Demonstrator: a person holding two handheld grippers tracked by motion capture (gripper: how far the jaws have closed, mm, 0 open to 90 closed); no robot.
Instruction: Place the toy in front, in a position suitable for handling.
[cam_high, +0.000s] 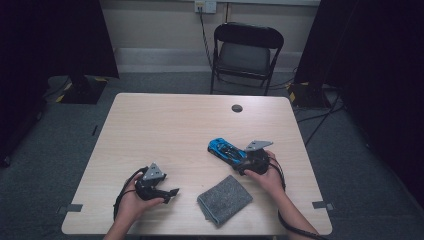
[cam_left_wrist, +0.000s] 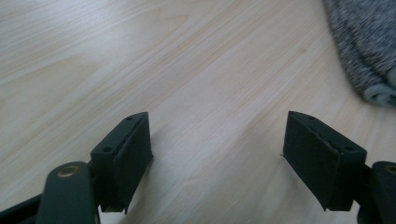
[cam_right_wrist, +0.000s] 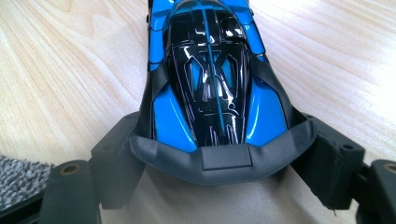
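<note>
A blue and black toy car (cam_high: 226, 149) rests on the wooden table (cam_high: 165, 120), right of centre. My right gripper (cam_high: 242, 161) comes at it from the rear. In the right gripper view the car (cam_right_wrist: 210, 79) points away from me, and its dark rear end sits wedged between the two pads of the right gripper (cam_right_wrist: 219, 161), which press on both sides. My left gripper (cam_high: 171, 192) lies low over the table at the front left, held by a hand. Its jaws (cam_left_wrist: 217, 154) stand apart over bare wood with nothing between them.
A folded grey cloth (cam_high: 224, 199) lies near the front edge between the two hands; its corner (cam_left_wrist: 364, 46) shows in the left gripper view. A round cable hole (cam_high: 237, 108) marks the table's far side. A black folding chair (cam_high: 245, 50) stands beyond the table.
</note>
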